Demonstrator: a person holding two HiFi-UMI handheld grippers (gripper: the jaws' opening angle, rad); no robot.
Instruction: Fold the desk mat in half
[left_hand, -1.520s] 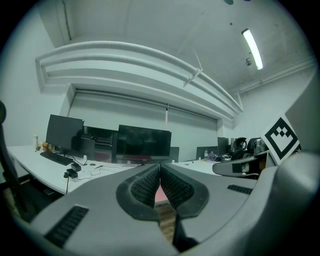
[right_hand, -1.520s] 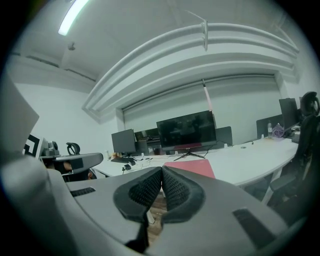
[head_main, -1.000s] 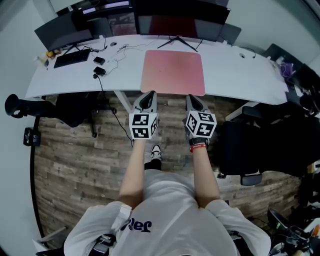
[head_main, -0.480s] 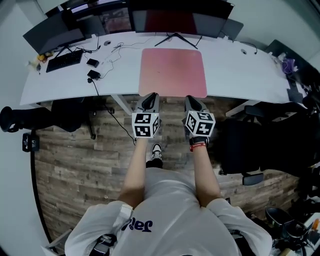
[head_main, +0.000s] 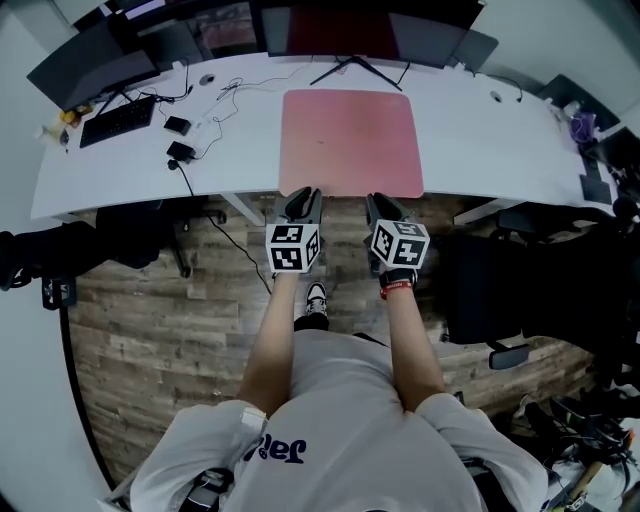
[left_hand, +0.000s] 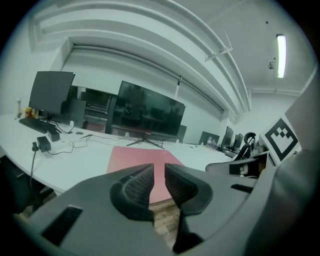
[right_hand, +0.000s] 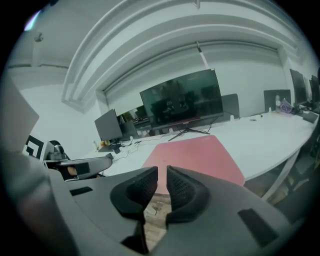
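In the head view, the mat is seen lying flat and unfolded on the desk at upper centre. Its near edge runs along the desk's near edge. The left gripper and the right gripper are held side by side just below that edge, over the floor. Each is pointed up the frame at the mat, and neither appears to touch it. A keyboard is seen at upper left, well apart from the mat.

In the left gripper view, the left gripper is shown at lower centre with its jaws a narrow slit apart. They have just been opening. Nothing is held between them; only floor and the mat's edge are seen through the gap. The mat lies just above the jaws in the frame.

In the right gripper view, the right gripper is likewise shown with a narrow gap, its jaws having just been opening. Nothing is gripped. The mat spreads to the upper right of the jaws.

The step in hand is judged to be the approach to the mat's near edge; no fold has been started. For the next move, each gripper would have to be brought onto the near edge, one towards each corner, and closed on it. The edge could then be lifted and carried over to the far edge.
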